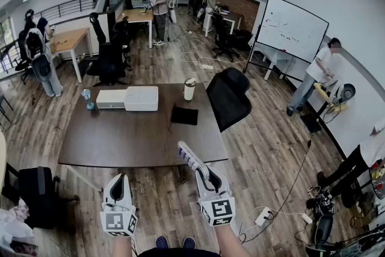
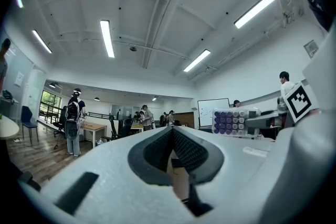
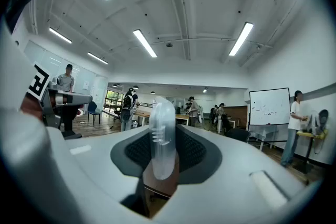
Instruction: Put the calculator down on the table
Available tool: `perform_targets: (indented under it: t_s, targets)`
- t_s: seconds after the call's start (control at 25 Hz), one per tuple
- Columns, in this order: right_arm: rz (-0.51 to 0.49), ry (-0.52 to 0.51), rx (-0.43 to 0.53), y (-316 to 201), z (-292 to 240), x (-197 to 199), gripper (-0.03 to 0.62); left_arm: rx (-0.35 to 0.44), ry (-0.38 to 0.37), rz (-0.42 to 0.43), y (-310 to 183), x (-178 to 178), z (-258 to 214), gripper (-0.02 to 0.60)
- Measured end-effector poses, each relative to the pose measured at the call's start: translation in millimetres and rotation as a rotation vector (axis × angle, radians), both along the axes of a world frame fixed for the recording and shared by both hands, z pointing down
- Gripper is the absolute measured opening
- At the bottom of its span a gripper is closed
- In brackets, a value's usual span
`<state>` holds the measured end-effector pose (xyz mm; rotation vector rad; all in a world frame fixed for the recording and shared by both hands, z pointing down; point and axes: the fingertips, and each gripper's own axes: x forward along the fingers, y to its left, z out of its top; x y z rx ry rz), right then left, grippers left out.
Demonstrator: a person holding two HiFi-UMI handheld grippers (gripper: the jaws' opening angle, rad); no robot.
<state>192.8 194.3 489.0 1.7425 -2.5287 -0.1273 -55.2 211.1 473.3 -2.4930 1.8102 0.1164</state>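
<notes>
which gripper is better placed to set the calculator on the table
Right: the right gripper clamps the calculator just short of the table; the left gripper is shut with nothing in it.

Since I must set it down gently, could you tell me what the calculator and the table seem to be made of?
The calculator looks plastic: pale translucent edge, purple keys. The table has a dark brown matte top, perhaps laminate or wood; no glare shows.
</notes>
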Motion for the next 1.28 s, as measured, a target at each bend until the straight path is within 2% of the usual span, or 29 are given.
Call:
perform_targets:
  t_s: [0.16,0.32,0.8,1.28]
  targets:
    - [-0.005,0.007,0.004,2,-2,1,0.114,0.029,-0.034,-0.025,-2,-1,-6,-0.003]
    - [-0.006,-0.036,0.001,-2,-2,5,0.115,0.029,-0.018,-0.017,-7,0,-7,-0.003]
    - [0.008,-0.015,0.025,-5,-7,-4,0.115,0.036,-0.027,-0.005,-14,-5,-8,-0.003]
    - [0.002,0.03,0.044,-7,-8,-60,0.115,0.022,0.007,0.0,-17,-58,4,-0.003]
